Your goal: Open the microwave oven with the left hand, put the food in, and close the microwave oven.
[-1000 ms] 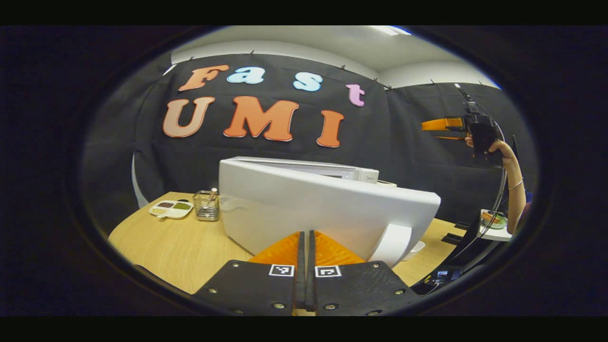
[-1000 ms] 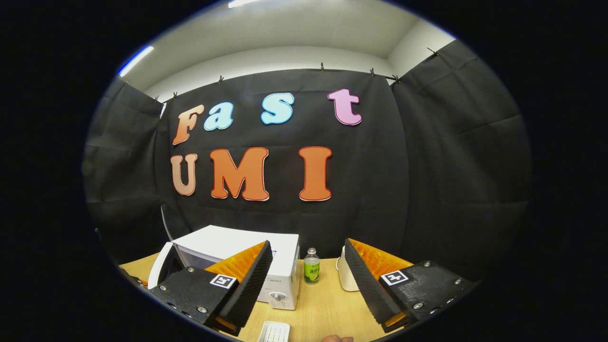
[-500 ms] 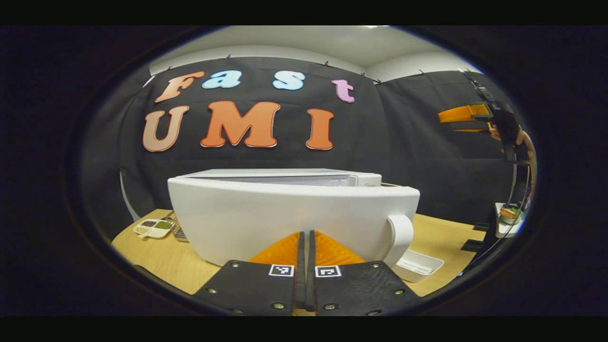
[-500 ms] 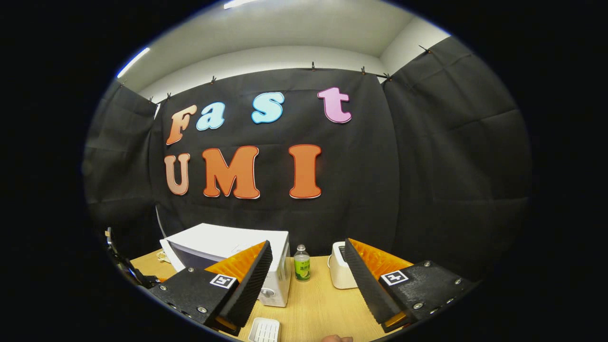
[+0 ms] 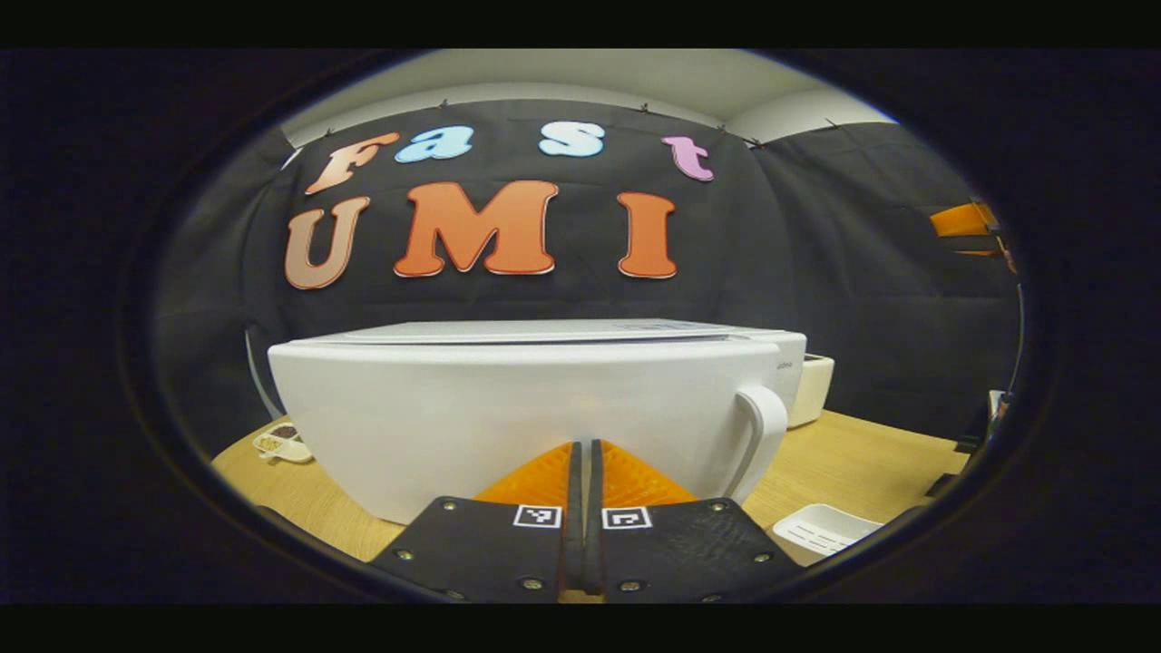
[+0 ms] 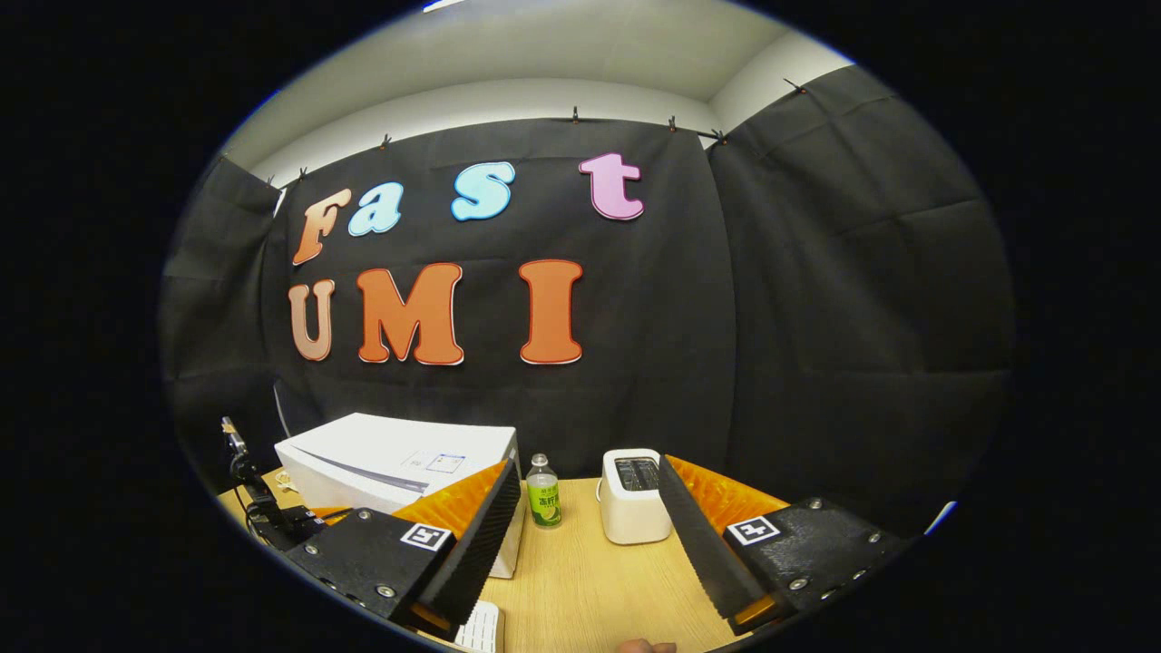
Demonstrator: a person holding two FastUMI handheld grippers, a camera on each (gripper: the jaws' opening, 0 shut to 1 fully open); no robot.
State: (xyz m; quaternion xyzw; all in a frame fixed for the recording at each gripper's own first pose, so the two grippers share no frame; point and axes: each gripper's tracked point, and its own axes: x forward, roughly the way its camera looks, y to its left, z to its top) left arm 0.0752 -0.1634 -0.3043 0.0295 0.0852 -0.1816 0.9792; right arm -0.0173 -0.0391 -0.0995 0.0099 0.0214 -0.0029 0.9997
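White microwave oven [image 5: 508, 408] on the wooden table [image 5: 853, 462] faces the left gripper [image 5: 586, 453] — jaws together, tips at its door, left of the door handle [image 5: 760, 433].

Right gripper view: right gripper [image 6: 590, 535] — jaws wide apart — above the table, microwave at left, green-labelled bottle [image 6: 543, 492] and white toaster [image 6: 635, 496] to its right.

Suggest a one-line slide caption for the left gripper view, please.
Closed left gripper against the white microwave door, beside its handle.

A staged kitchen inside a recording booth: black cloth [image 6: 816, 317] is clipped up as walls, and a wooden bench [image 6: 590, 580] carries a microwave [image 5: 544, 408], a toaster [image 6: 635, 494] and a drink bottle [image 6: 542, 492].
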